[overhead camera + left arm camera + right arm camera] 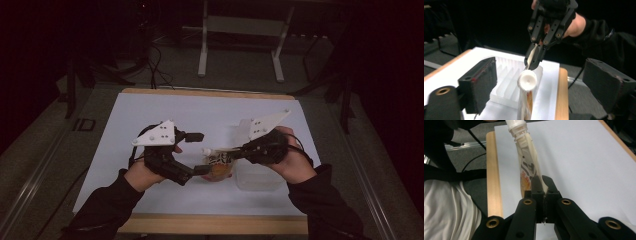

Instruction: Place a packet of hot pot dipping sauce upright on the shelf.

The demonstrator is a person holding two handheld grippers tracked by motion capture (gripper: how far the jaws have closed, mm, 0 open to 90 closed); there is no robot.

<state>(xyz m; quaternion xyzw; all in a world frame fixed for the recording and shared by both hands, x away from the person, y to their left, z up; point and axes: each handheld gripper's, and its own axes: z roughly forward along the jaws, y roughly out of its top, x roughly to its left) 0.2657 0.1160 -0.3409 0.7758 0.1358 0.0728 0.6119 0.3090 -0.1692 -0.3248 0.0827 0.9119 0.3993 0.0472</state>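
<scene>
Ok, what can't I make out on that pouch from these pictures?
- Print on the pouch: blurred and creased in the right gripper view, unreadable.
- Pouch's lower end: cut off by the bottom edge in the left gripper view, where the cap faces the camera.
- High view: too dim and small; the right gripper covers part of it.

Matte black two-jaw left gripper point(199, 152) and right gripper point(223, 156): brass-coloured screws, white three-cornered top plates, thin black cables. Black long sleeves point(102, 207); the right hand possibly wears a dark glove.

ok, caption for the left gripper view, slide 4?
Right gripper pinches a squeeze pouch by its edge, white ribbed cap facing the open left gripper.
</scene>
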